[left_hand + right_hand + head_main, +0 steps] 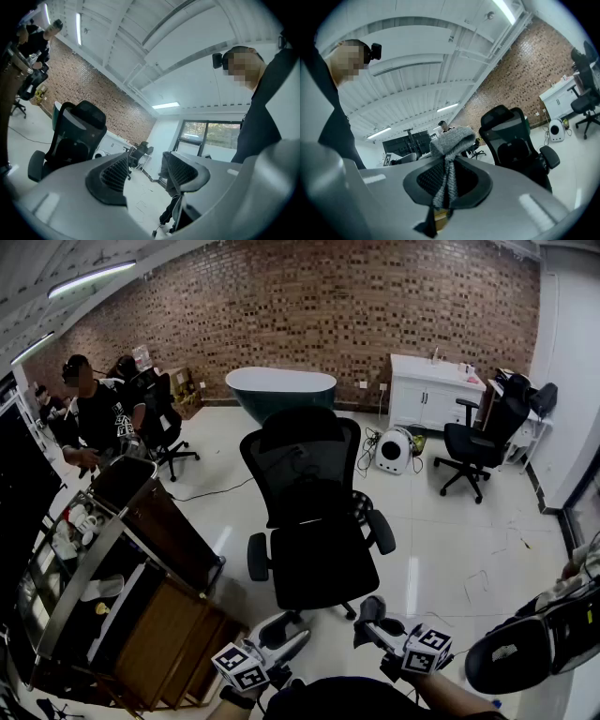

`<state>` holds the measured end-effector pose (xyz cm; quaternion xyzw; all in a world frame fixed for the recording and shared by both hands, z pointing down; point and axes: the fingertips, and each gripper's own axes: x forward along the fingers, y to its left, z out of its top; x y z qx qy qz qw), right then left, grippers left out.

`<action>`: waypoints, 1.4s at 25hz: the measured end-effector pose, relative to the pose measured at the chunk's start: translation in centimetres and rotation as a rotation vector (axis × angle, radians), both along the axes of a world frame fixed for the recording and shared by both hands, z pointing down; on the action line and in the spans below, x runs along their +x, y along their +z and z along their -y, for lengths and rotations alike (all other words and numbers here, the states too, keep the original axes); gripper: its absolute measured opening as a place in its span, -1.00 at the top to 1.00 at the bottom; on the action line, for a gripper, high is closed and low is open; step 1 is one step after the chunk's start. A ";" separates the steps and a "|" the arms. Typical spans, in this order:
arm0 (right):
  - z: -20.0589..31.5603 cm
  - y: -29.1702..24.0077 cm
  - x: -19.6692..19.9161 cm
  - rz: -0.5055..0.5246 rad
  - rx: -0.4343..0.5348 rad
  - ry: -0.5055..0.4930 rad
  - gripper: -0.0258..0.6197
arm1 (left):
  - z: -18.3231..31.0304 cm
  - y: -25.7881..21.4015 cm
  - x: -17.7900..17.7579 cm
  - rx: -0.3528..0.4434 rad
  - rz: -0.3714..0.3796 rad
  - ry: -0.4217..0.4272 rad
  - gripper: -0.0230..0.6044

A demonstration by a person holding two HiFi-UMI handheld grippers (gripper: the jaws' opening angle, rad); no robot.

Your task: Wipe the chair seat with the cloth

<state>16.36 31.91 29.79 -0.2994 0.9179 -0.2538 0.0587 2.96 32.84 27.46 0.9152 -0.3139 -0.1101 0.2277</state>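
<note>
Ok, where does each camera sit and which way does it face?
Head view: on the head, facing down at the chair; left gripper and right gripper at bottom.
Left gripper view: on that gripper, tilted up; jaws apart, empty; torso at right.
Right gripper view: likewise tilted up; jaws shut on cloth; torso at left.
All show the chair.

In my head view the black mesh office chair (314, 521) hides most of its wheeled base. In the right gripper view I lose the grey knitted cloth (451, 145) at its lower end, between the jaws.
</note>
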 end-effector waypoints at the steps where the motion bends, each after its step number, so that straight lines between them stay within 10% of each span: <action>1: 0.1 0.2 0.1 0.002 -0.001 0.000 0.83 | 0.2 0.0 0.1 0.004 0.006 0.002 -0.04; 19: 4.6 5.3 -0.9 -0.034 -0.071 -0.075 0.83 | 3.8 3.5 -0.9 -0.061 0.043 -0.067 -0.04; 35: 26.9 10.7 -15.6 -0.209 -0.108 -0.101 0.83 | 26.2 10.8 -11.7 -0.150 0.046 0.050 -0.04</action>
